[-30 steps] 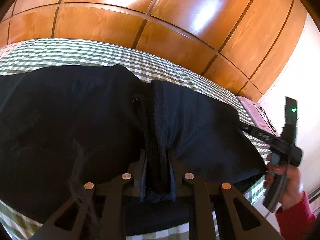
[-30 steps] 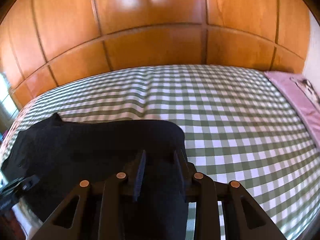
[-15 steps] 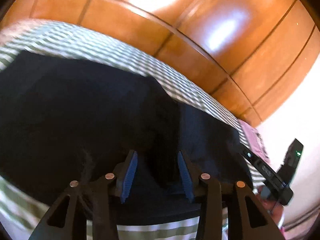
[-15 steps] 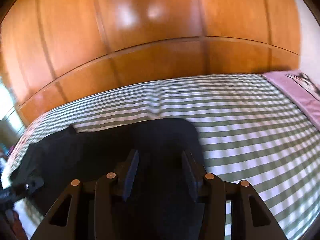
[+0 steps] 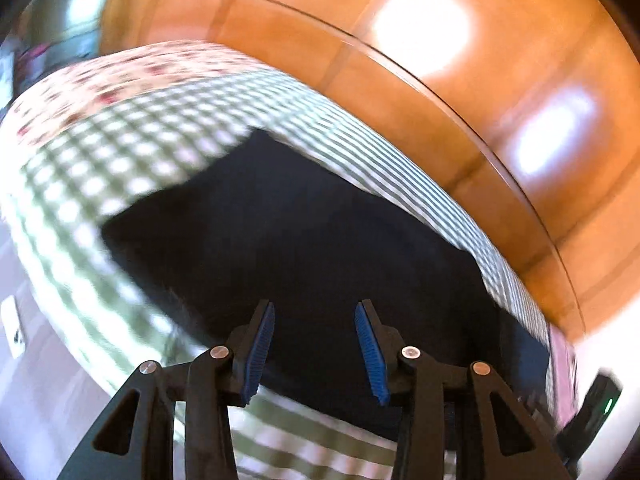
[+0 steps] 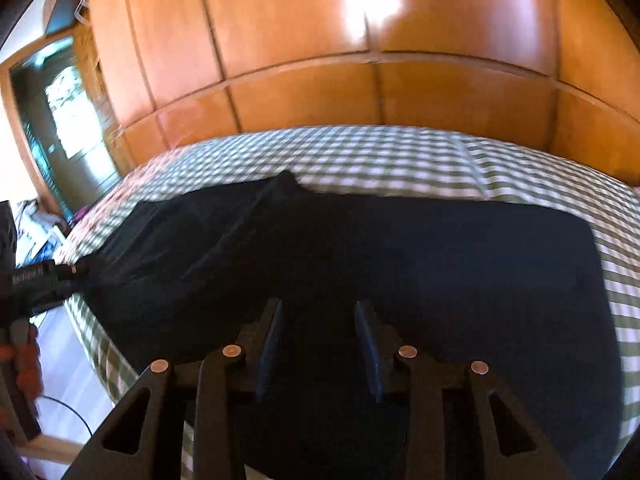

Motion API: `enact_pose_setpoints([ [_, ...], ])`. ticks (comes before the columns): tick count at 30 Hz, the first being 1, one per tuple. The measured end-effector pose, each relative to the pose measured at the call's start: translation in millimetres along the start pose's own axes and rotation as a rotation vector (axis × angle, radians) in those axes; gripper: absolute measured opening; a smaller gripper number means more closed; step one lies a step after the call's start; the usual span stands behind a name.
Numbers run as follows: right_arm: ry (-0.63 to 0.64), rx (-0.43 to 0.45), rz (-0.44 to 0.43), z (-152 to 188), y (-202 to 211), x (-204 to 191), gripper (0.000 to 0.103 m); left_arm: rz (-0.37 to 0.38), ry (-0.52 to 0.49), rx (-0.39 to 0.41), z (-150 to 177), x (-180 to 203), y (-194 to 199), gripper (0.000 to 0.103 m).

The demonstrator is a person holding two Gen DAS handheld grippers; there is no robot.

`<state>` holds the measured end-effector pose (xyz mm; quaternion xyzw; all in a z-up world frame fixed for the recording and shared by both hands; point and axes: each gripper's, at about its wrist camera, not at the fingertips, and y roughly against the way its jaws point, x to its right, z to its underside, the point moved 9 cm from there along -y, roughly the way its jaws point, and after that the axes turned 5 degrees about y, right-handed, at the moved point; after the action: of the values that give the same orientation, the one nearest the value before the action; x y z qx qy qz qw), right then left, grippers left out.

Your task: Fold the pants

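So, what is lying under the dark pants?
The dark pants lie on the green-and-white checked bedcover, which shows around them. What the cloth directly covers, and whether anything lies between, cannot be seen.

Dark matt cloth pants (image 6: pixel 400 264) are lying on a woven green-and-white checked bedcover (image 6: pixel 380 152). Glossy varnished wood panelling (image 6: pixel 300 40) is shining in the upper frame. The left gripper (image 5: pixel 315 350) is showing ribbed blue pads (image 5: pixel 370 354), matt black plastic and metal rivets.

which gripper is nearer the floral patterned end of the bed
Left. The left gripper hovers over the dark pants near the floral patterned bedding. The right gripper, jaws closing on nothing, is farther along the green checked bed cover.
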<state>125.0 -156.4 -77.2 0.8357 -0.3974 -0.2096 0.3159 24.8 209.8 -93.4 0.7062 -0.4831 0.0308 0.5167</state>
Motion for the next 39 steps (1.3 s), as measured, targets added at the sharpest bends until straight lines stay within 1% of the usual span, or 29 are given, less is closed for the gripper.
enact_pose_setpoints([
  [2, 0.056, -0.007, 0.044, 2.0, -2.1, -8.0, 0.038, -0.024, 0.055, 0.02, -6.5, -16.7, 7.0, 0.043],
  [4, 0.082, -0.009, 0.057, 3.7, -2.9, -10.3, 0.038, -0.055, 0.129, 0.048, -10.6, -37.0, 16.7, 0.043],
  [7, 0.054, -0.005, 0.031, 6.0, -2.9, -4.0, 0.038, -0.077, 0.223, 0.058, -20.0, -67.0, 23.7, 0.043],
  [9, 0.002, 0.001, 0.003, 7.0, -3.8, 0.1, 0.038, -0.085, 0.27, 0.032, -17.9, -81.0, 22.7, 0.043],
  [11, 0.0, 0.001, 0.007, 7.2, -2.7, 1.3, 0.038, -0.053, 0.319, -0.003, -13.2, -88.7, 18.0, 0.043],
  [14, 0.021, 0.005, 0.024, 9.0, -1.8, -2.2, 0.038, 0.013, 0.368, -0.024, -14.0, -87.8, 8.3, 0.043],
  [16, 0.012, 0.009, 0.02, 9.0, -0.8, -2.4, 0.038, 0.044, 0.371, -0.019, -16.6, -86.7, 6.2, 0.043],
  [18, 0.003, 0.01, 0.012, 9.2, -0.1, -1.0, 0.038, 0.057, 0.372, -0.009, -19.1, -87.0, 5.1, 0.043],
  [21, -0.001, 0.013, 0.009, 8.6, -1.5, -0.6, 0.038, 0.093, 0.407, 0.004, -20.2, -90.5, 0.5, 0.043],
  [23, -0.003, 0.017, 0.012, 8.4, -0.8, -0.5, 0.038, 0.094, 0.399, 0.018, -25.1, -90.6, -6.0, 0.043],
  [26, -0.004, 0.02, 0.018, 8.6, -0.4, -1.0, 0.038, 0.06, 0.331, 0.043, -33.9, -87.5, -12.7, 0.042],
  [29, -0.003, 0.02, 0.018, 8.6, -0.1, -1.2, 0.038, 0.021, 0.271, 0.064, -37.1, -79.6, -17.2, 0.037],
  [30, -0.003, 0.02, 0.018, 8.5, -0.2, -1.4, 0.038, 0.0, 0.251, 0.068, -37.8, -78.2, -18.6, 0.029],
  [31, -0.003, 0.019, 0.017, 8.5, -0.1, -1.1, 0.038, -0.022, 0.234, 0.07, -38.0, -77.4, -19.9, 0.028],
  [32, -0.003, 0.019, 0.017, 8.5, -0.2, -1.2, 0.038, -0.03, 0.227, 0.074, -38.0, -76.5, -20.6, 0.028],
  [34, -0.005, 0.021, 0.018, 8.6, -0.2, -0.8, 0.038, -0.04, 0.214, 0.08, -38.4, -73.8, -20.2, 0.022],
  [35, -0.003, 0.022, 0.019, 8.7, -0.2, -0.9, 0.038, -0.05, 0.201, 0.082, -39.3, -72.5, -20.8, 0.021],
  [37, 0.0, 0.023, 0.022, 8.9, -0.2, -1.3, 0.038, -0.073, 0.157, 0.095, -41.3, -67.3, -20.3, 0.018],
  [39, 0.002, 0.024, 0.024, 8.9, -0.2, -0.9, 0.038, -0.091, 0.118, 0.11, -43.2, -61.2, -18.1, 0.016],
])
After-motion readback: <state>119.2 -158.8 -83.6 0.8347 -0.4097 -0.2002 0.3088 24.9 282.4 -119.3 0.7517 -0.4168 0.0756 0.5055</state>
